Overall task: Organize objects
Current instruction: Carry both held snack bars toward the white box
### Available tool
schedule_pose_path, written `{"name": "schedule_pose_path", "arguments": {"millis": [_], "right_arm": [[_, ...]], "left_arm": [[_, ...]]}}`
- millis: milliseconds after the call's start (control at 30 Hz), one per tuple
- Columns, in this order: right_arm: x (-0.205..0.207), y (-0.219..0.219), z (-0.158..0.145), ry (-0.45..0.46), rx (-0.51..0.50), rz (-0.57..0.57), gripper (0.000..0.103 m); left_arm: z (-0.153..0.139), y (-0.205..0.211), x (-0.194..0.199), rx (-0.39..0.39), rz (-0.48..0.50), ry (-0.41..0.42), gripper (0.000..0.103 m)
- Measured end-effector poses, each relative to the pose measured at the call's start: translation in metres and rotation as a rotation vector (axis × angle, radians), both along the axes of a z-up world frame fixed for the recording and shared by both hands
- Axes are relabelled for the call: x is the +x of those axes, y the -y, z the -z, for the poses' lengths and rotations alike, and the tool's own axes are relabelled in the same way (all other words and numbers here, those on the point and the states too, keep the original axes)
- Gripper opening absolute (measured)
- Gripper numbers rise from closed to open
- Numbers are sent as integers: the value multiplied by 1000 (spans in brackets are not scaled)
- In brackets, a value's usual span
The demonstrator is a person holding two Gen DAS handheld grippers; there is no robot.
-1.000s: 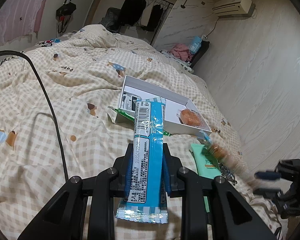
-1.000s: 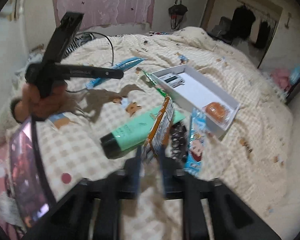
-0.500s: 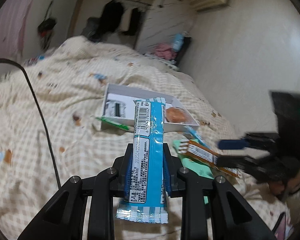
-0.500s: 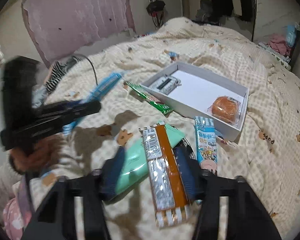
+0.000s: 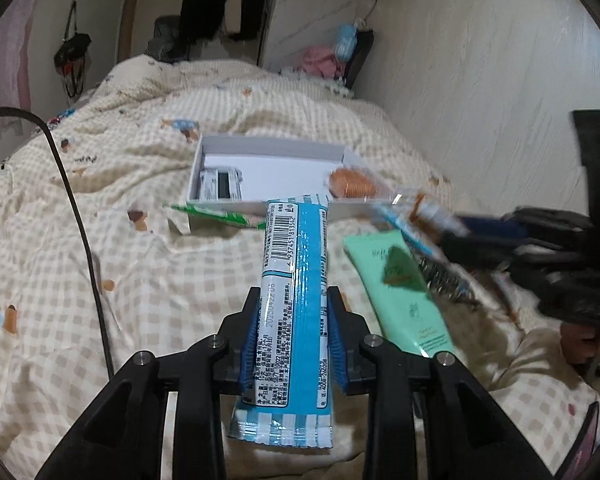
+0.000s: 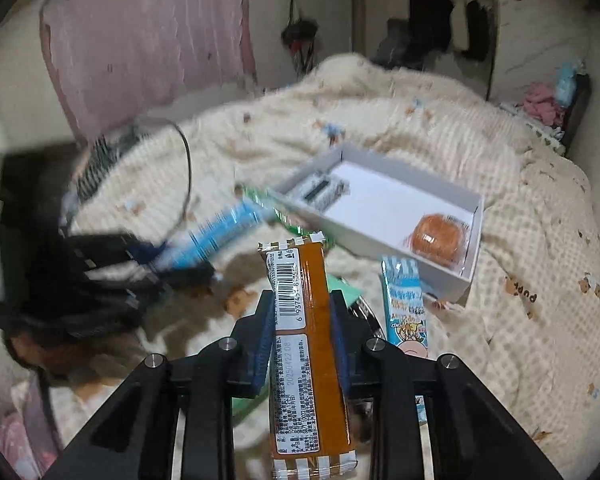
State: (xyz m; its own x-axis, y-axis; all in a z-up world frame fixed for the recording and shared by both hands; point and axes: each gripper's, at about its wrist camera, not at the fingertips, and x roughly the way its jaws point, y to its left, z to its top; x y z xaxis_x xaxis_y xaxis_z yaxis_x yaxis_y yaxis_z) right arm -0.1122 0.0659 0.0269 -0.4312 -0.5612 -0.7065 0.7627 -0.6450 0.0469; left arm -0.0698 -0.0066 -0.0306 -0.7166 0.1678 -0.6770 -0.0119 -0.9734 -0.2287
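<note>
1. Left gripper [image 5: 293, 334]: pads pressed on a blue snack bar [image 5: 290, 304], jaws easing apart; bar raised above the checked quilt [image 5: 172, 280].
2. Right gripper [image 6: 302, 338]: jaws closing, clamped on an orange snack bar [image 6: 306, 344].
3. Green tube [image 5: 396, 292] lies on the quilt between the grippers.
4. Farther off, white box [image 6: 360, 236] holds an orange round packet [image 6: 438, 240] and a small white pack [image 6: 324, 192].
5. Green wrapper [image 5: 216, 214] rests against the box's near wall.

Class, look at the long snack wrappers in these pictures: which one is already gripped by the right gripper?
The orange-brown wrapper, between the closing right gripper's pads. The plain blue wrapper is in the left gripper; the cartoon-printed blue one lies on the bed.
</note>
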Motion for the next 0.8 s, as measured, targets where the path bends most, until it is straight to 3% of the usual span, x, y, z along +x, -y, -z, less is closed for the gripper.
{"name": "schedule_pose_path", "arguments": {"millis": [167, 433, 467, 533, 600, 800], "right_arm": [[12, -12, 11, 14, -103, 36, 28], [27, -9, 18, -55, -81, 57, 28], [27, -10, 19, -55, -84, 64, 28], [27, -12, 18, -56, -91, 72, 28], [26, -13, 17, -55, -101, 75, 28], [20, -17, 20, -16, -122, 76, 28]], "left_arm": [[-2, 5, 2, 18, -9, -2, 52], [9, -5, 2, -98, 39, 140, 53], [10, -8, 4, -114, 50, 143, 52], [10, -14, 8, -160, 67, 139, 38], [8, -17, 10, -193, 51, 127, 34], [12, -8, 7, -103, 76, 137, 31]]}}
